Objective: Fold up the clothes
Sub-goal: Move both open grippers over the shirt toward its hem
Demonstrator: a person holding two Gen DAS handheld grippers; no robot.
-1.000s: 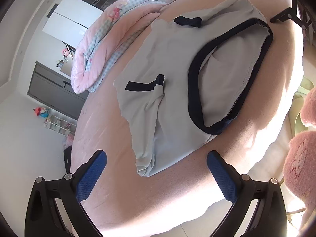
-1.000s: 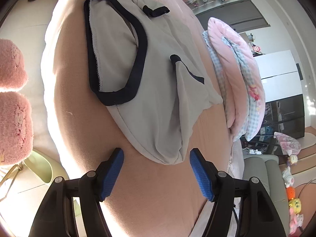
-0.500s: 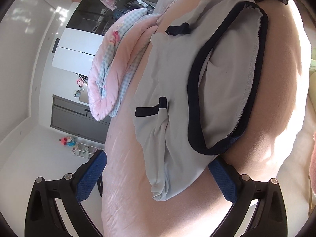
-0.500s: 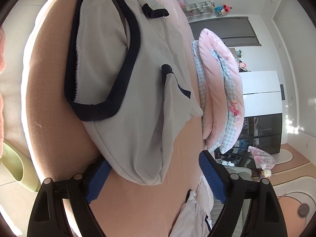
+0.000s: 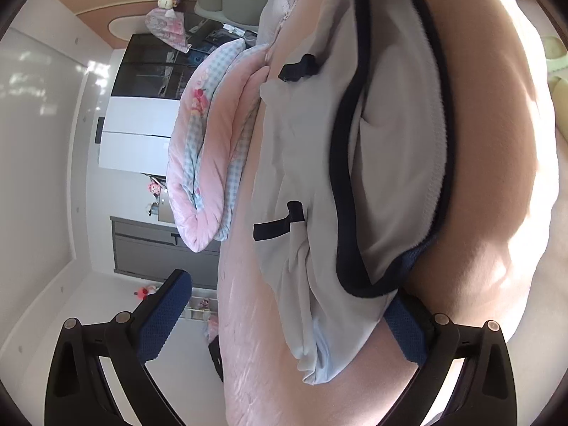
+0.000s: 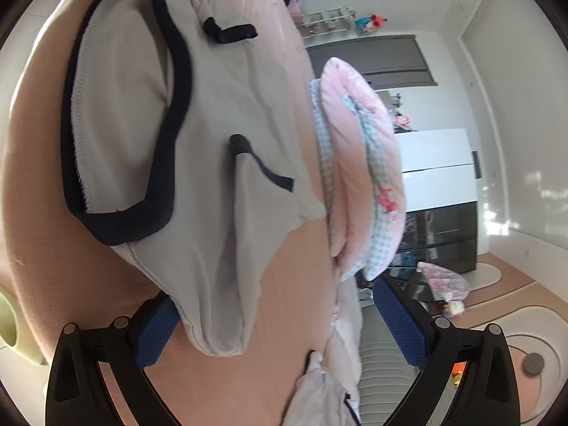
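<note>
Grey shorts [image 5: 305, 163] with a navy waistband [image 5: 340, 191] and navy pocket trims lie spread on the pink bed [image 5: 497, 177]. My left gripper [image 5: 287, 323] is open wide at one end of them. That end lies between the fingers, and the cloth covers part of the right pad [image 5: 408, 326]. In the right wrist view the shorts [image 6: 227, 113] stretch away from my right gripper [image 6: 277, 328]. Its jaws are opening, with the near corner of the shorts between them and hiding part of the left pad [image 6: 156, 333]. Neither pair of pads presses on the cloth.
A folded pink and checked quilt [image 5: 213, 163] [image 6: 358, 177] lies on the bed beside the shorts. A pale garment [image 6: 319, 390] sits at the bed's near edge. Beyond the bed are a grey cabinet [image 6: 372, 56], a white and black wardrobe [image 6: 440, 191] and the floor.
Both grippers have come in to the ends of the shorts, which now lie between their fingers. Both views have tilted. The right jaws stand wider than before.
</note>
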